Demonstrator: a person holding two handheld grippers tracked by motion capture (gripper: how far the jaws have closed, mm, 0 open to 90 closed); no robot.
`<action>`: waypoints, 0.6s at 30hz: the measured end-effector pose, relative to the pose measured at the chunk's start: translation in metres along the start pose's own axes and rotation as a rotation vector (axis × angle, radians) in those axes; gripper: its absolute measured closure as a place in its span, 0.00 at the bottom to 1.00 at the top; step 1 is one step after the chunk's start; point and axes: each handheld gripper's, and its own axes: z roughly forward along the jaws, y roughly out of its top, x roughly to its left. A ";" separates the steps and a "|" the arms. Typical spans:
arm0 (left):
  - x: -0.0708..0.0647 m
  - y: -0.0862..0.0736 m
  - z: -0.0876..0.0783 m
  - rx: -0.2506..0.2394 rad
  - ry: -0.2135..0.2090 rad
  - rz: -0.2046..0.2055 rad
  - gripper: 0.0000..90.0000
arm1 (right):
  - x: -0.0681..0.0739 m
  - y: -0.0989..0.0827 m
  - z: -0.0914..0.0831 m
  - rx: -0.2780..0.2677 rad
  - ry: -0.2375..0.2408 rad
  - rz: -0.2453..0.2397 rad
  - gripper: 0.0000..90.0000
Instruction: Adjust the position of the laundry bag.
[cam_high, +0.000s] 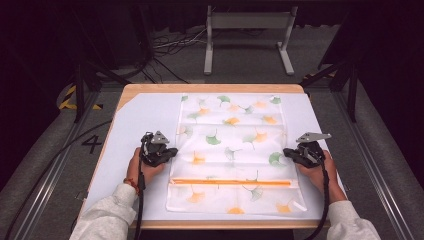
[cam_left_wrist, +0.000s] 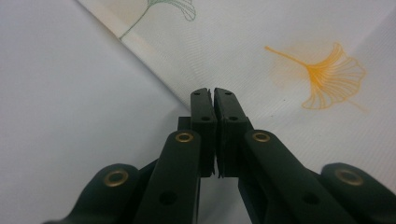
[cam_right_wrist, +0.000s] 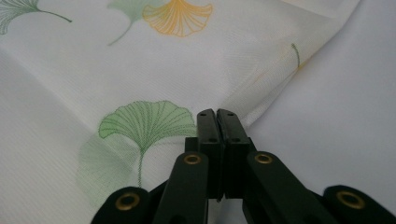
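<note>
— At the left edge of the cloth (cam_high: 232, 150), what is the left gripper (cam_high: 171, 151) doing?

— Its jaws are pressed together. In the left gripper view the left gripper (cam_left_wrist: 213, 92) sits right on the hem, where the cloth (cam_left_wrist: 299, 56) meets the white sheet (cam_left_wrist: 60, 93), so I judge it is pinching that edge, though the fabric between the pads is too thin to see.

— And the other side?

— Much the same. The right gripper (cam_high: 287, 153) is clamped shut at the opposite edge; in its own view the right gripper (cam_right_wrist: 216, 113) sits where a small ridge of cloth (cam_right_wrist: 196, 65) rises toward the jaws.

— So how does the cloth lie from them?

— It spreads flat between the two grippers, its long axis running away from the person toward the far end of the table (cam_high: 215, 88). Both hands sit level with each other, just beyond the orange strip (cam_high: 231, 182) near the front. Neither is nearer: each has its own side edge.

— Meaning the next move?

— Likely a fold or lift done by both together, kept even so the cloth doesn't skew.
</note>
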 end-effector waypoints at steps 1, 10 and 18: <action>0.000 0.000 0.000 -0.001 -0.005 -0.002 0.97 | 0.000 0.000 0.000 -0.001 0.000 -0.002 1.00; 0.001 -0.003 -0.004 0.011 -0.020 0.019 0.98 | 0.003 0.000 -0.002 0.007 0.017 -0.017 1.00; -0.001 -0.006 -0.007 0.014 -0.023 0.022 0.97 | 0.008 -0.001 -0.005 0.017 0.019 -0.046 1.00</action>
